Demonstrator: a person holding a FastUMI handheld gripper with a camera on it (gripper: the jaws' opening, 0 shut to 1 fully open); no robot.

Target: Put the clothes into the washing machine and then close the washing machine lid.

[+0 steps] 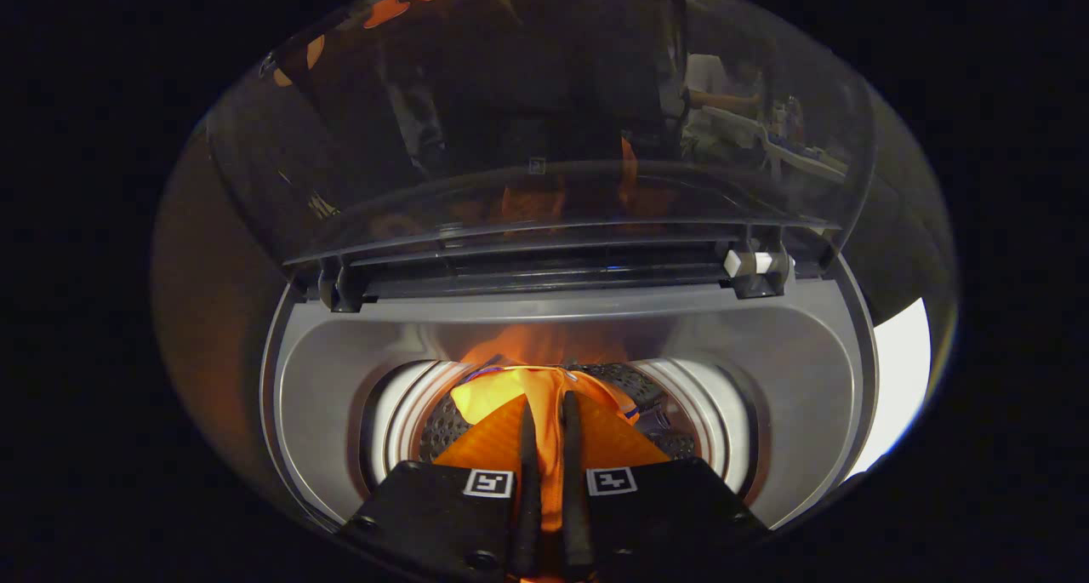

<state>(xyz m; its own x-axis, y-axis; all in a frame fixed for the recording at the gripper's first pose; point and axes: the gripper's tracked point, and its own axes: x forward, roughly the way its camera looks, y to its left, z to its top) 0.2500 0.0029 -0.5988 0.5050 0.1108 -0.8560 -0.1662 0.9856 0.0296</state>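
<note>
Gripper view: gripper pointed down into washer opening, fingers nearly together with thin fold of orange cloth pinched between them. Both pads seemingly pressing the fabric, so closed on it. Cloth hanging and spreading to either side of the fingers, its bulk just ahead of the tips and over the perforated drum; seemingly low in the mouth, but hard to tell if resting on the drum floor. Pinch on a fold, probably to keep the garment bunched and clear of the grey rim while lowering. Clear lid standing open, tilted back on two hinges beyond the drum, out of the way for loading. Orange glow reflected on the inner wall behind the cloth. Judged stage: clothes going in, release not yet done, lid closing not yet begun. Risk: fabric catching on rim or trailing out on release.
</note>
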